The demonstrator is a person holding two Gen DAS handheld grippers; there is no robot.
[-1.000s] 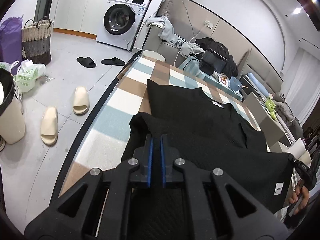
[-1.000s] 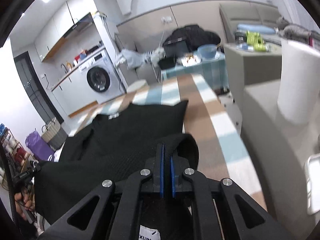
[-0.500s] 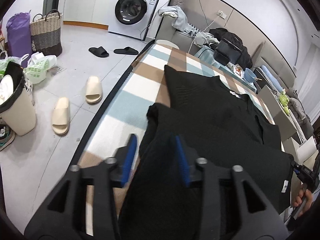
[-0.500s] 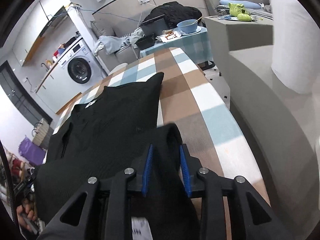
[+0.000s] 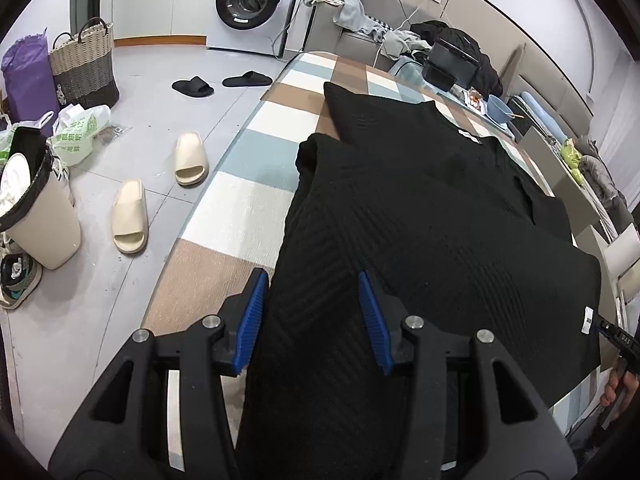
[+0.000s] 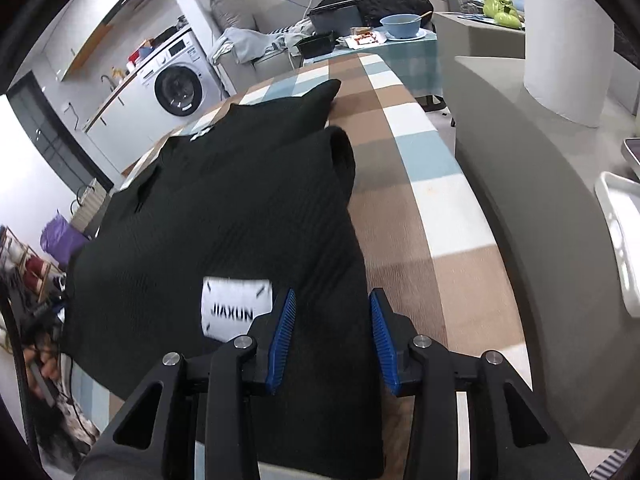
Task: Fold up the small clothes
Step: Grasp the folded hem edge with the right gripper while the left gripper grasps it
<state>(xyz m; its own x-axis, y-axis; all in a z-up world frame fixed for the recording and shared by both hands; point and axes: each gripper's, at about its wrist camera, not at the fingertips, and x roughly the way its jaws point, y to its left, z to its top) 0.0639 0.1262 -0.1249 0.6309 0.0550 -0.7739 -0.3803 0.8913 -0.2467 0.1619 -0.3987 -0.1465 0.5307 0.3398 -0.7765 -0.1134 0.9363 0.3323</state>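
From the left wrist, we are seeing the left gripper (image 5: 314,316) with jaws opening, pads clear of the black ribbed garment (image 5: 420,216) lying between them; one fold is looking laid along the checked tabletop (image 5: 256,160) near its left edge, more folds remaining.

From the right wrist, we are seeing the right gripper (image 6: 332,338) with jaws likewise opening over the knit; its white label (image 6: 236,306) is facing up near the front edge.

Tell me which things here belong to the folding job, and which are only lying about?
Belong to the job:
- black ribbed knit garment
- checked blue, brown and white tablecloth
- left hand-held gripper, jaws opening
- right hand-held gripper, jaws opening

Lying about:
- cream foam slippers
- black slippers
- woven laundry basket
- blue bowl
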